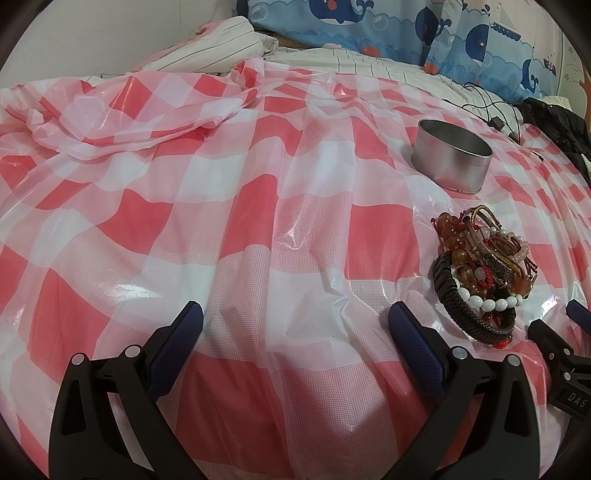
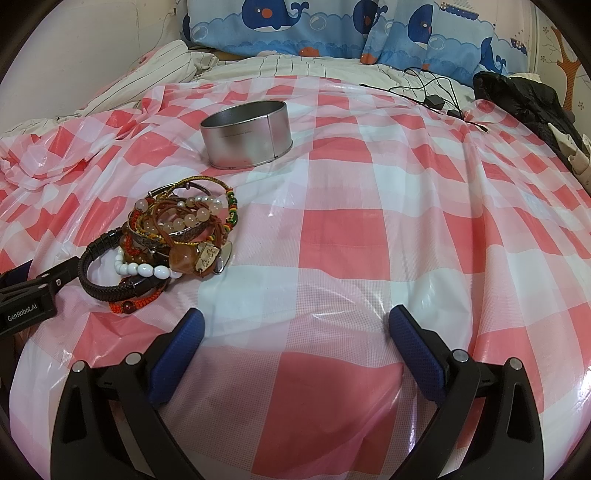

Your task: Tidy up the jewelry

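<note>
A pile of bracelets (image 1: 480,266) lies on the red-and-white checked sheet (image 1: 221,206): amber and white beads, a black braided band, red cords. It also shows in the right wrist view (image 2: 166,243). A round open silver tin (image 1: 452,155) stands behind the pile, also in the right wrist view (image 2: 247,134). My left gripper (image 1: 295,321) is open and empty, left of the pile. My right gripper (image 2: 295,325) is open and empty, to the right of the pile. Each gripper shows at the edge of the other's view.
Whale-print blue pillows (image 2: 332,29) lie at the head of the bed. Black cables with a charger (image 2: 432,98) and a black garment (image 2: 524,99) lie at the far right. A striped white blanket (image 1: 218,44) is bunched at the far left.
</note>
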